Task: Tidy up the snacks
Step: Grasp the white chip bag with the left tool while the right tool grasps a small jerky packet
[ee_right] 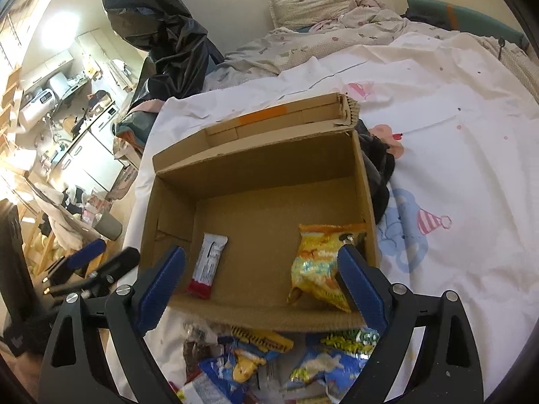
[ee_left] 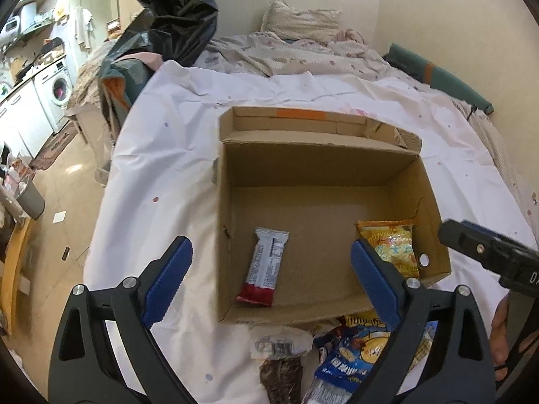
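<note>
An open cardboard box (ee_left: 303,165) (ee_right: 256,161) sits on a white sheet on the bed. Inside lie a white and red bar (ee_left: 266,267) (ee_right: 208,266) at the left and a yellow snack bag (ee_left: 392,247) (ee_right: 316,266) at the right. A pile of loose snacks (ee_left: 350,353) (ee_right: 256,360) lies in front of the box's near wall. My left gripper (ee_left: 269,282) is open and empty above the near edge of the box. My right gripper (ee_right: 259,286) is open and empty over the box's near wall; it also shows in the left wrist view (ee_left: 485,256).
A black plastic bag (ee_left: 175,10) stands at the bed's far left corner. A pillow (ee_left: 303,20) and crumpled bedding lie beyond the box. A dark cloth (ee_right: 377,175) lies right of the box. The floor and a kitchen area (ee_left: 37,101) lie to the left.
</note>
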### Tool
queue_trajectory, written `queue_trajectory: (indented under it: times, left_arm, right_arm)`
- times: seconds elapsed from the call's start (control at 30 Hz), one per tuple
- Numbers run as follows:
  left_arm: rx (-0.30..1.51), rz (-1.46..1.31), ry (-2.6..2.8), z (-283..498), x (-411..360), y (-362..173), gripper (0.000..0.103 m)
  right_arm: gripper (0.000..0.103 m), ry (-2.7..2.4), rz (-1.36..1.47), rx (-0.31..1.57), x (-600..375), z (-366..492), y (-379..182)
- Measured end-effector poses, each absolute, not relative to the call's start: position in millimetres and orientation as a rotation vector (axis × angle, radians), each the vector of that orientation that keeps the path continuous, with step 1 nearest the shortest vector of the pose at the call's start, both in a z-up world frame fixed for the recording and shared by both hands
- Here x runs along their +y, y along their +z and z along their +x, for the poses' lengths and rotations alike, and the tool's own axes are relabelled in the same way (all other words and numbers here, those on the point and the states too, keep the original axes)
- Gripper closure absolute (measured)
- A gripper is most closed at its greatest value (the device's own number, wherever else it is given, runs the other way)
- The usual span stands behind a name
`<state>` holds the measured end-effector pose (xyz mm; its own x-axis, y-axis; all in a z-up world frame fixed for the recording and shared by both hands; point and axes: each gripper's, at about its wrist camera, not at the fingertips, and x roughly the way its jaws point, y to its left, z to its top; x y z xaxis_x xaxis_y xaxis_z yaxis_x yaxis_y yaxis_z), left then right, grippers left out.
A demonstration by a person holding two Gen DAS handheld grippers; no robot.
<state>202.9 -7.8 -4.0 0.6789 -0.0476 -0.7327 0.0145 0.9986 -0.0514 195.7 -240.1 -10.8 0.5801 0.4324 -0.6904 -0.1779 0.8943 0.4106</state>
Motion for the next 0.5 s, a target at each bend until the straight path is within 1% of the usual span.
queue_trajectory:
  times: [0.13,0.27,0.5]
  left_arm:
    - [0.806,-0.089,0.005,189,6,3,0.010]
    - [0.846,-0.128,0.012,178,14,-4,0.010]
    - [0.902,-0.145,-0.027,156,11,-17,0.010]
  right_arm:
    - [0.009,0.365,0.344,0.871,-246,177,-5]
    - [0.009,0.351,0.306,0.850,-249,158,1]
    - [0.009,0.300,0.397,0.913,-272,130,-13]
